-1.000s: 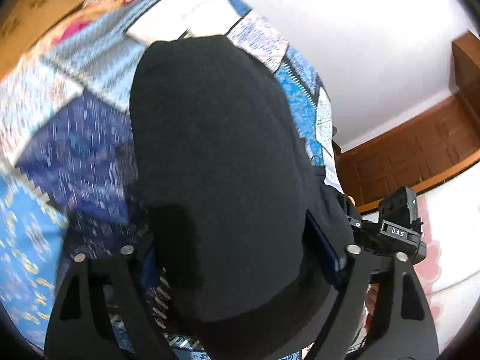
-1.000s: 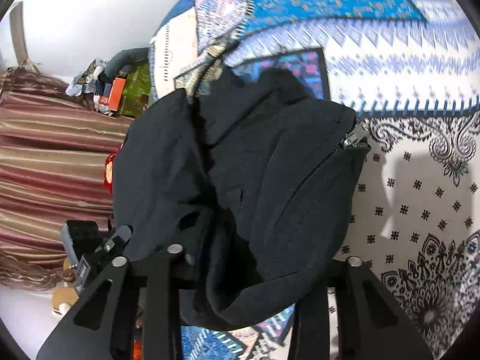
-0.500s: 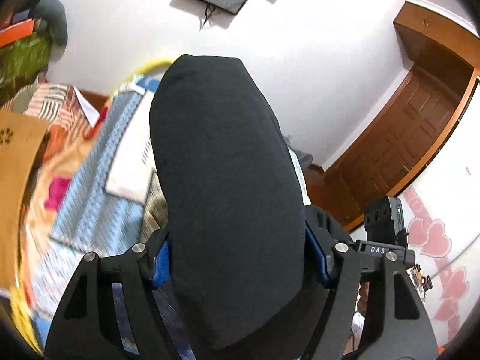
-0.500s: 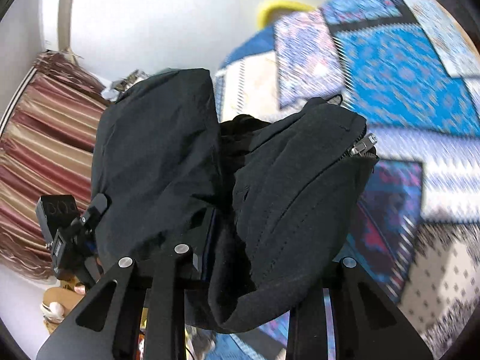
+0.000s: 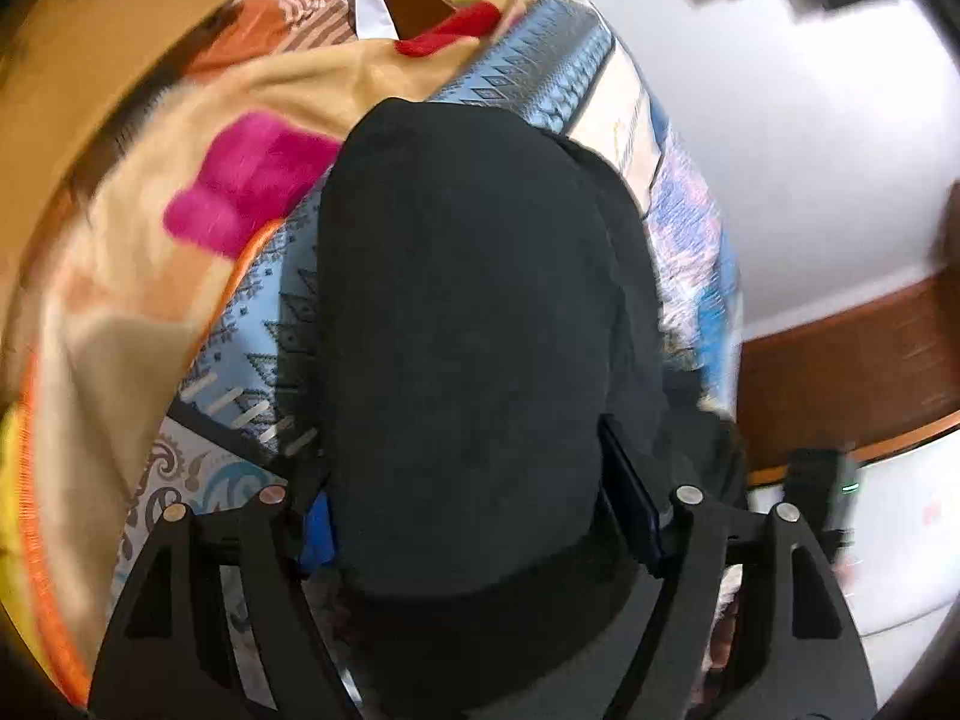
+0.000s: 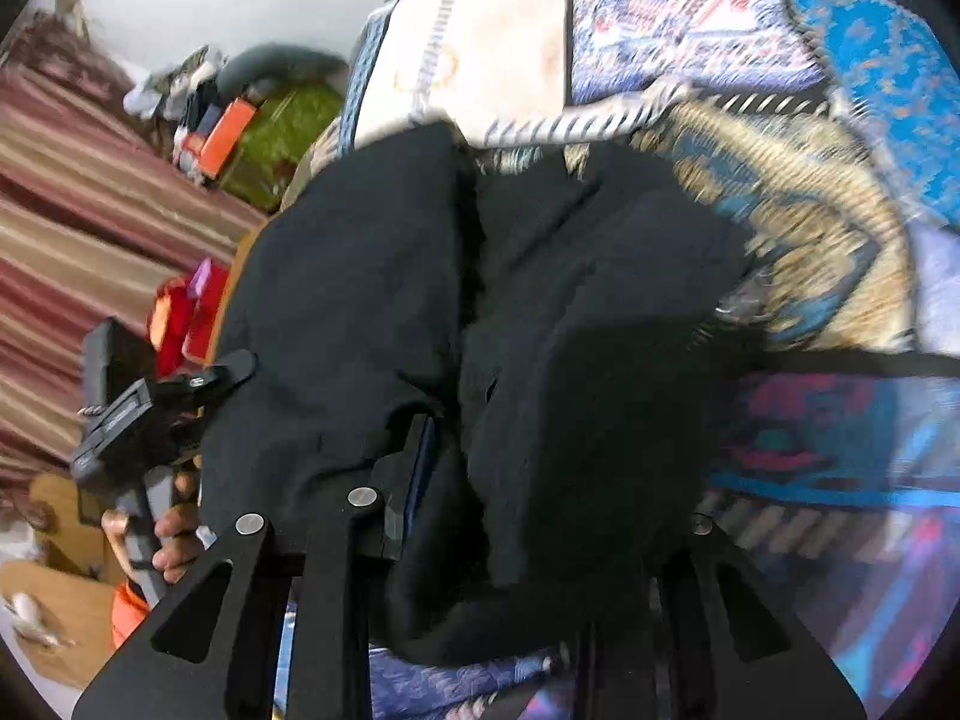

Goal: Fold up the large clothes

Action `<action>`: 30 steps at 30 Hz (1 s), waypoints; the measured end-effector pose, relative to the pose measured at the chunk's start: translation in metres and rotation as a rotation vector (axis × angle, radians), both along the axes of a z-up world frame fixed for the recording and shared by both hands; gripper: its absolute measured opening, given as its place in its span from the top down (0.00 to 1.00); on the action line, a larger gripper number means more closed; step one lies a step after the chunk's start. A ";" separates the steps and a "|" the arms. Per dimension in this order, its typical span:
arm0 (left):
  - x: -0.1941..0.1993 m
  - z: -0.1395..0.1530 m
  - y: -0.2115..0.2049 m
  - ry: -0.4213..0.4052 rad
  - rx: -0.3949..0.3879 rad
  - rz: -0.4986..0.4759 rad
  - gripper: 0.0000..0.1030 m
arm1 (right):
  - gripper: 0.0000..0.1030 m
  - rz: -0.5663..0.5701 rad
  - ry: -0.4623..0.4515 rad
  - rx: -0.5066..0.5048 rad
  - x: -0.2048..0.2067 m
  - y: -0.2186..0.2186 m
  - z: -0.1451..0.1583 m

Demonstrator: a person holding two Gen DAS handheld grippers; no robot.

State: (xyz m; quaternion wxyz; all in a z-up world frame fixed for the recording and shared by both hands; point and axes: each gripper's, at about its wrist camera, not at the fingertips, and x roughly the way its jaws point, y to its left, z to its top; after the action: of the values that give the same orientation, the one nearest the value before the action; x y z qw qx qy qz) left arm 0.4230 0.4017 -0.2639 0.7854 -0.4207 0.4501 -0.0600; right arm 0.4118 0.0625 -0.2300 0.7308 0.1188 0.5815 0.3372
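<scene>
Left of the black garment, in the left wrist view, we note a tan blanket with a pink patch lying on the patterned bedspread. The garment itself fills the centre of that view, a thick folded bundle wedged between the jaws of the left gripper. The jaws stand wide, spanning the bundle's whole width, and are easing apart, though the cloth sits against both blue pads.

Passing to the right wrist view, we find the other hand at the garment's left edge, gripping the left tool's handle. Right of it, the right gripper stands fairly narrow; its jaws are opening too, with bunched black cloth between them, and the right finger is hidden under the fabric. Beyond the garment's right edge the bedspread shows blue and purple.

We judge the garment soft, bulky and moderately heavy, inclined to sag and unfold if held by one layer. We advise taking hold at the folded edges, through all layers, one gripper at each end.
</scene>
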 end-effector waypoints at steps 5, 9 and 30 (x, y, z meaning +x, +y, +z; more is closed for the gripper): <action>-0.011 0.017 -0.005 0.010 0.090 0.020 0.25 | 0.48 -0.026 0.008 -0.031 -0.003 -0.015 0.006; -0.029 0.041 -0.018 0.038 0.236 0.023 0.26 | 0.43 -0.033 -0.007 -0.077 -0.020 -0.041 0.032; -0.291 0.346 -0.198 -0.558 0.788 0.091 0.24 | 0.42 -0.024 -0.696 0.247 -0.254 -0.097 0.321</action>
State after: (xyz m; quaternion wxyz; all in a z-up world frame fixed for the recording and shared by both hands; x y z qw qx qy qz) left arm 0.1322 0.2034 0.0820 0.9775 -0.0781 0.1921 0.0389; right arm 0.1583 -0.0345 0.0907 0.8688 0.0912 0.2515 0.4166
